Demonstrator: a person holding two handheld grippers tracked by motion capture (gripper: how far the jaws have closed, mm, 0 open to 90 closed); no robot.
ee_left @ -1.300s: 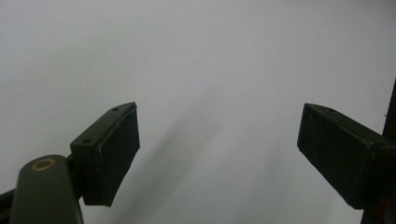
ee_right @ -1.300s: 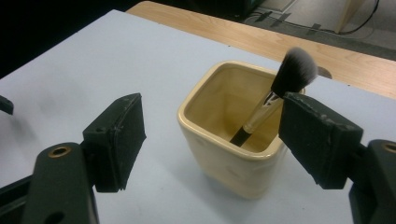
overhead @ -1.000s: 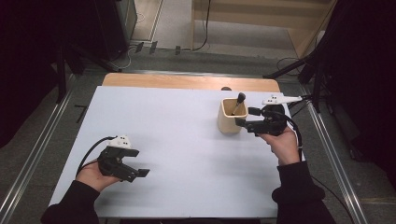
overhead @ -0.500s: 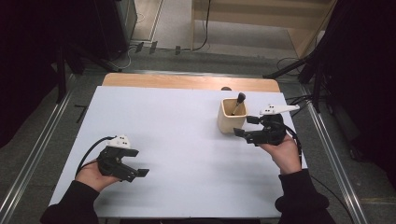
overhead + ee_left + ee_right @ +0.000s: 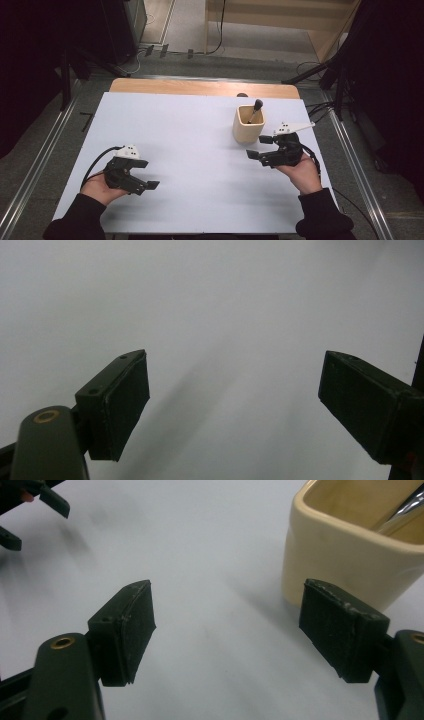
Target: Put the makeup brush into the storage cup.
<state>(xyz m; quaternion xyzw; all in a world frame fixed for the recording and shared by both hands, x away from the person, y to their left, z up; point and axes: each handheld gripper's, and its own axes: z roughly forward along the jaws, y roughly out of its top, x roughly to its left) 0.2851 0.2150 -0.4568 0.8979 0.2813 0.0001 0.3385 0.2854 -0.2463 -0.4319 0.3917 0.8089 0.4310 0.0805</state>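
Now the right gripper (image 5: 260, 147) has backed away from the cream cup (image 5: 248, 126) at right centre, jaws wide and empty; the utensil (image 5: 256, 109), probably a spoon, stands inside. Left gripper (image 5: 146, 181) idles, open.

A white table top (image 5: 200, 130) — wooden far edge (image 5: 200, 87), grey floor (image 5: 190, 65) beyond.

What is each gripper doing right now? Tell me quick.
Left gripper: open, holding nothing.
Right gripper: open, holding nothing, beside the cup.
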